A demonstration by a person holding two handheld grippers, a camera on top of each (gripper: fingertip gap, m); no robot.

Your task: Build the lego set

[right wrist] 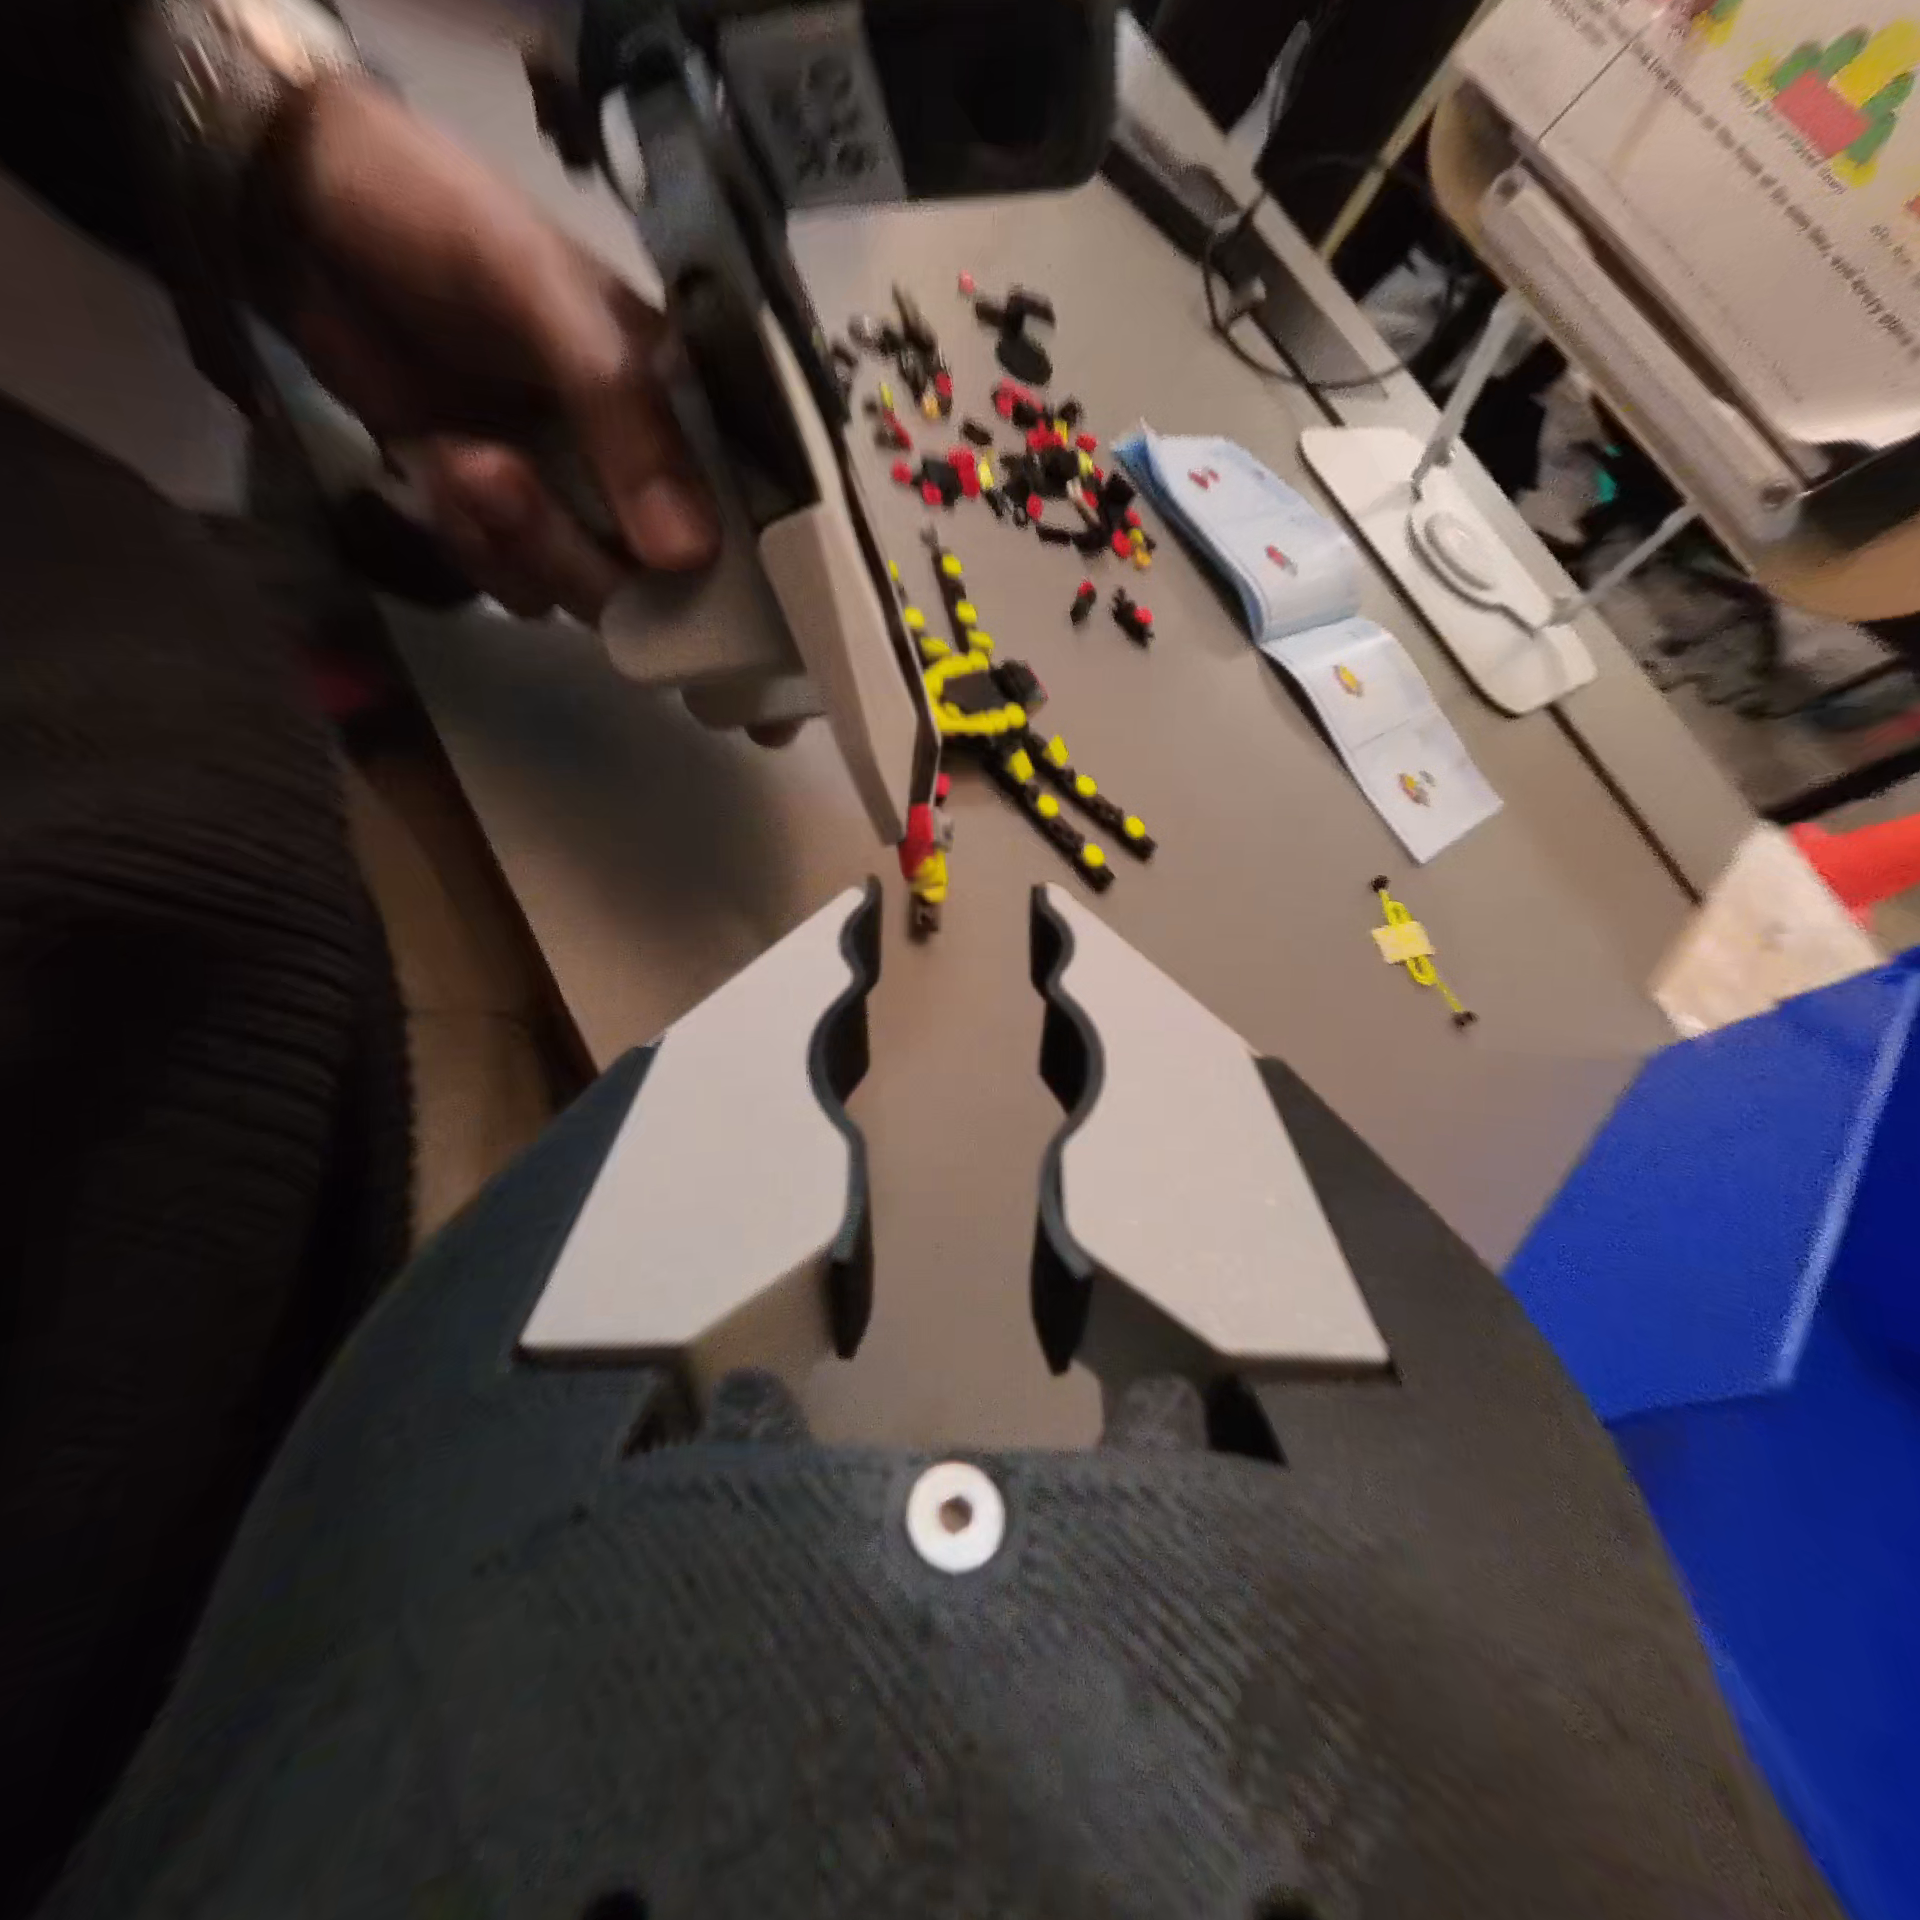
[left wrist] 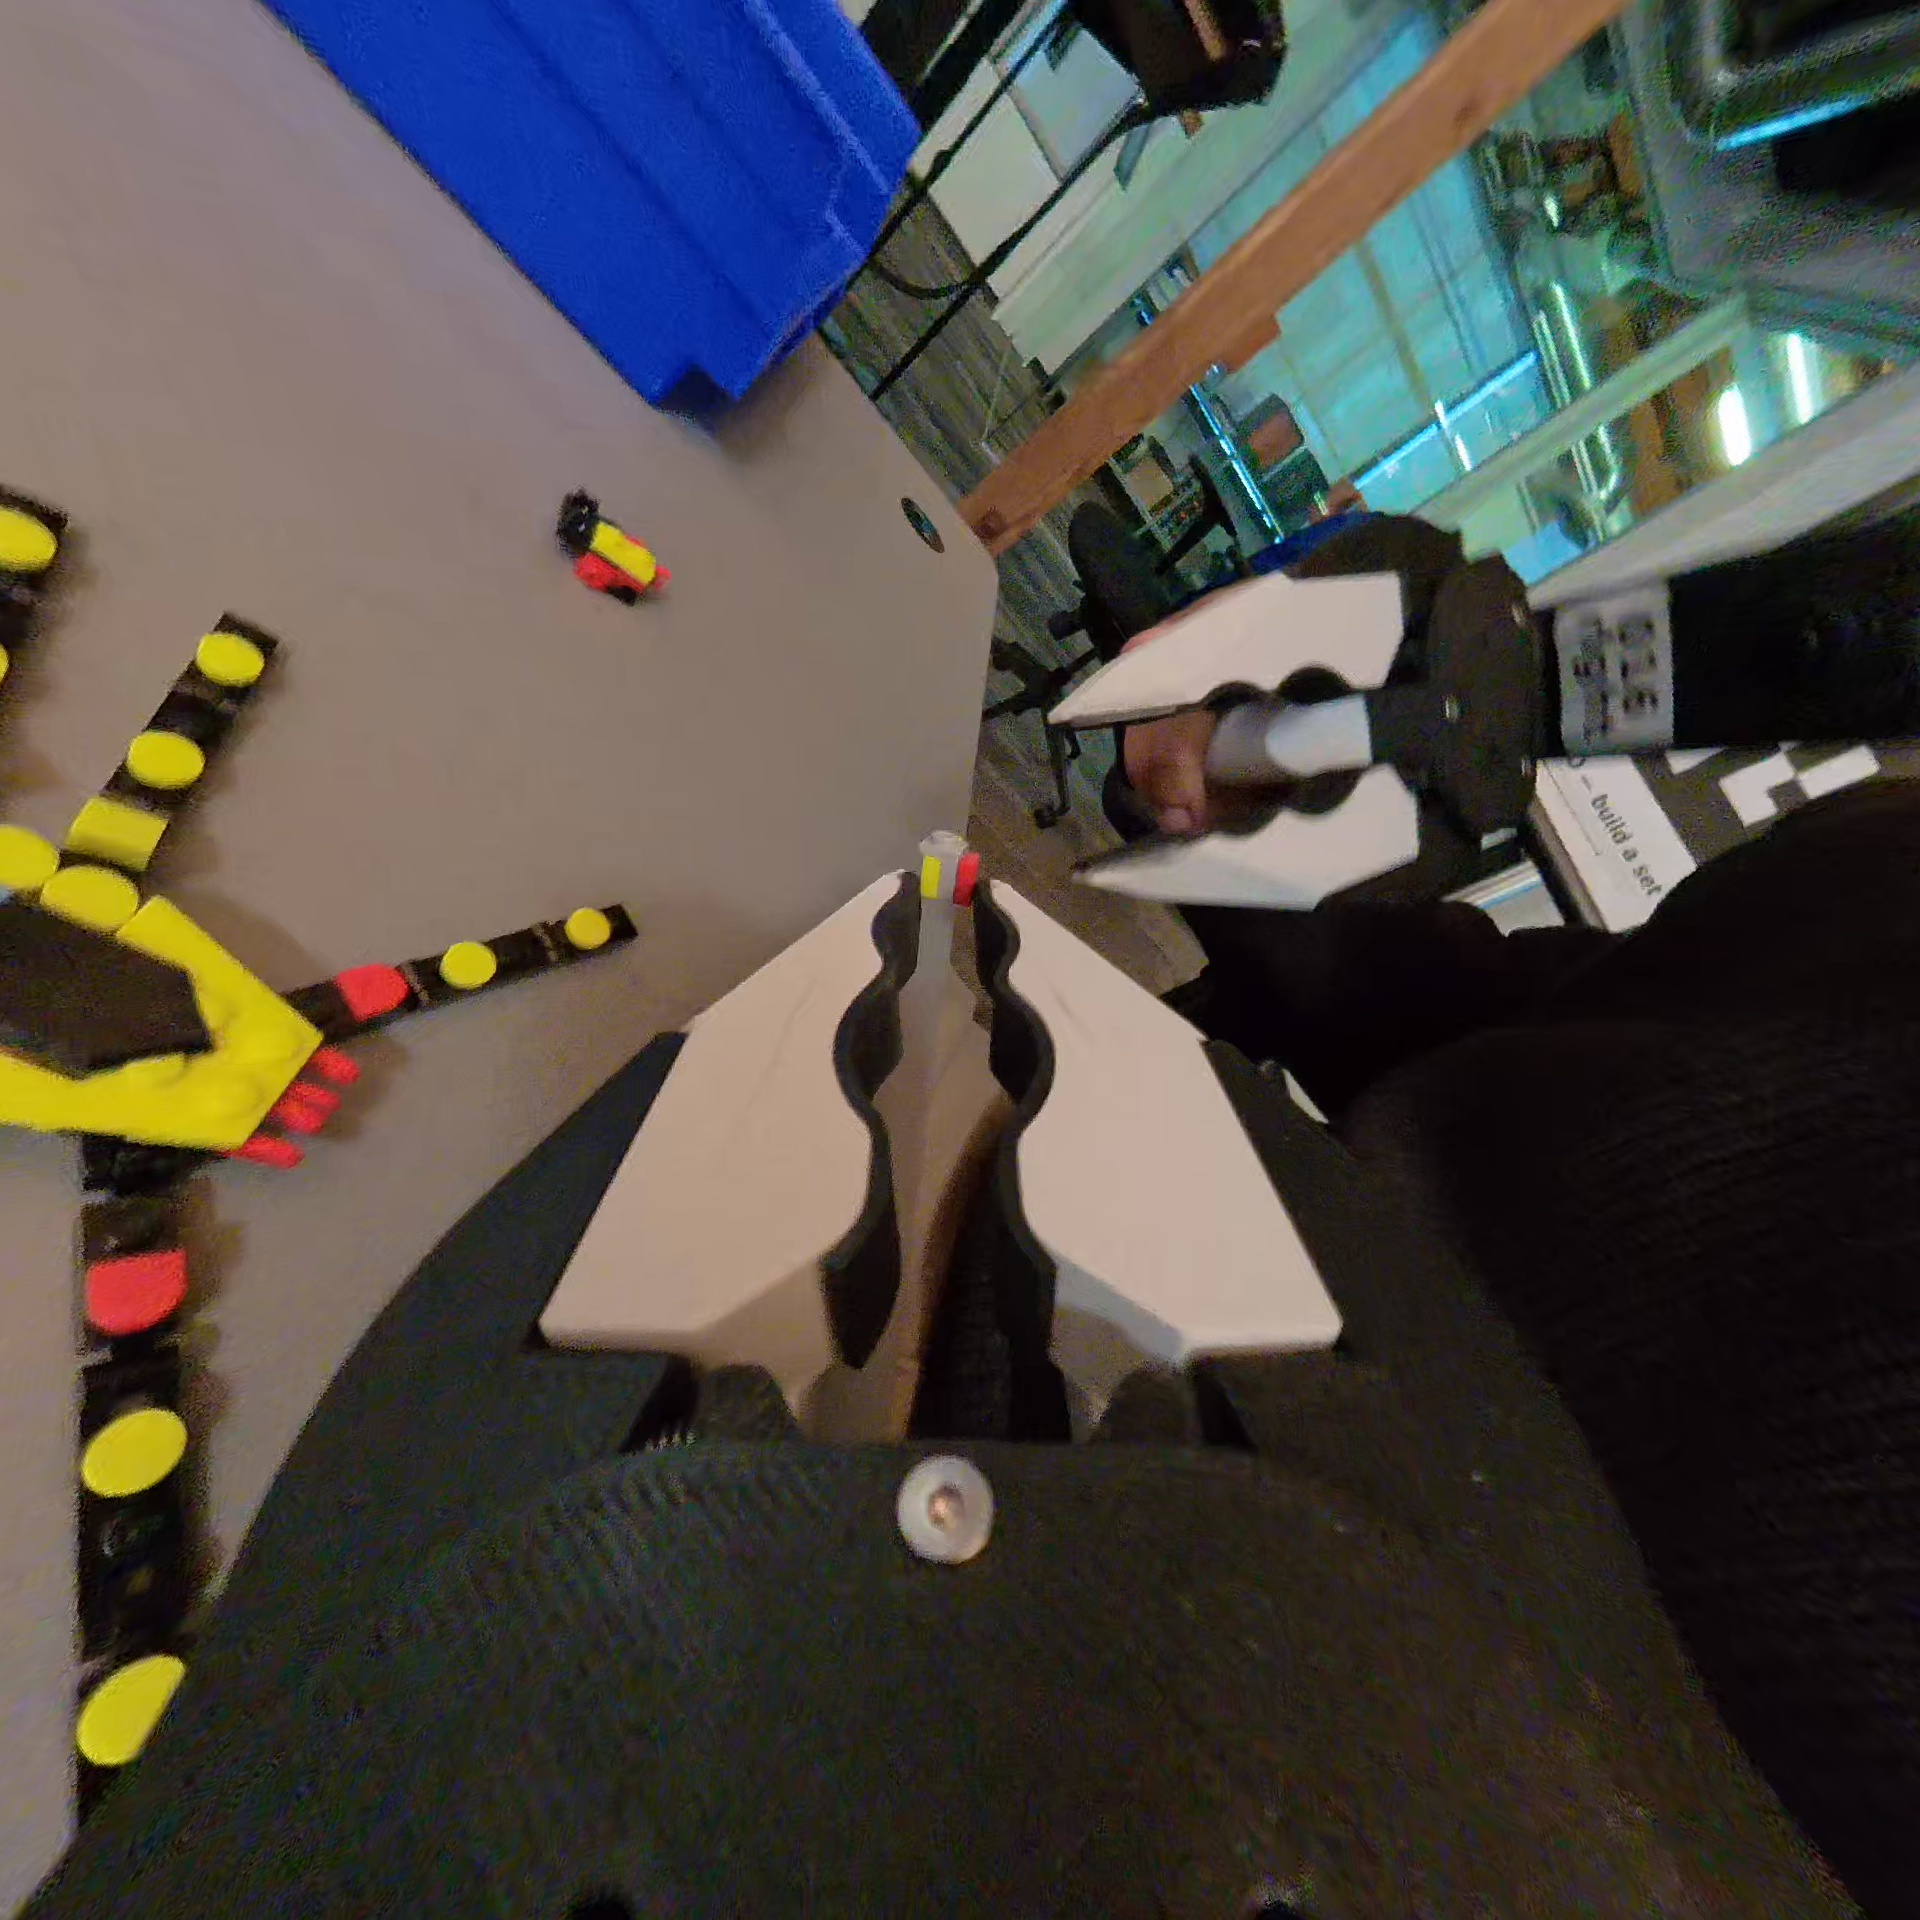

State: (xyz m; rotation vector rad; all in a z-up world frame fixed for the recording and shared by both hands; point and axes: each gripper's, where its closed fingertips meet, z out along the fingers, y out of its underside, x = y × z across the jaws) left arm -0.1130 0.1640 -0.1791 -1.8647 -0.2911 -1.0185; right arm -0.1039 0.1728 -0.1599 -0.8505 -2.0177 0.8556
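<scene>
The left tool (left wrist: 943, 883) is pinched nearly closed on a tiny red-and-yellow lego piece (left wrist: 948, 876), held only at the very tips. The right tool (right wrist: 954, 904), empty with its jaws parted, hangs just short of that piece. A grip that shallow on smooth hard plastic could let the piece twist or pop free if the right tool nudges it; it is blurred in the right view, so I may misjudge the hold. Beyond the tips, on the matte grey counter (right wrist: 1299, 935), lies the spindly yellow-and-black model (right wrist: 987, 707), glossy round studs along its thin legs.
</scene>
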